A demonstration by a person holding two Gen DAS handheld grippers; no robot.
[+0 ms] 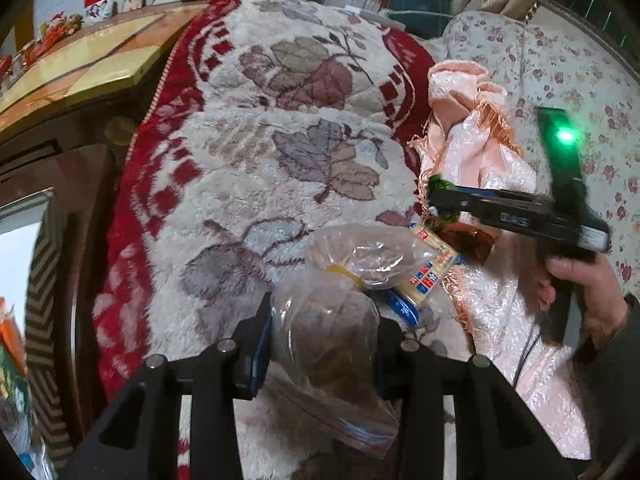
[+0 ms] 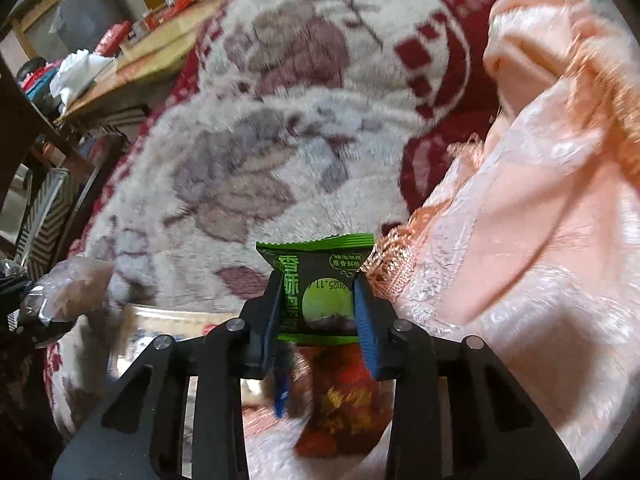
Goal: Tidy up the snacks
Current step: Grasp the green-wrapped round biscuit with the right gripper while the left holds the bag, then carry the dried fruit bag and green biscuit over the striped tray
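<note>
My left gripper [image 1: 320,344] is shut on a clear zip bag of brown snacks [image 1: 328,344], held over the floral blanket [image 1: 248,160]. A second clear bag tied with a yellow band [image 1: 368,256] lies just beyond it, on a yellow and blue cracker packet [image 1: 428,276]. My right gripper [image 2: 316,308] is shut on a small green snack packet [image 2: 320,280]; in the left wrist view this gripper [image 1: 440,196] hovers above a red-brown packet [image 1: 472,240]. That red packet [image 2: 344,400] lies blurred below my right gripper.
A pink satin cloth [image 2: 540,240] lies bunched to the right of the blanket. A wooden table [image 1: 88,64] with small items stands at the far left. A floral quilt [image 1: 560,72] covers the far right.
</note>
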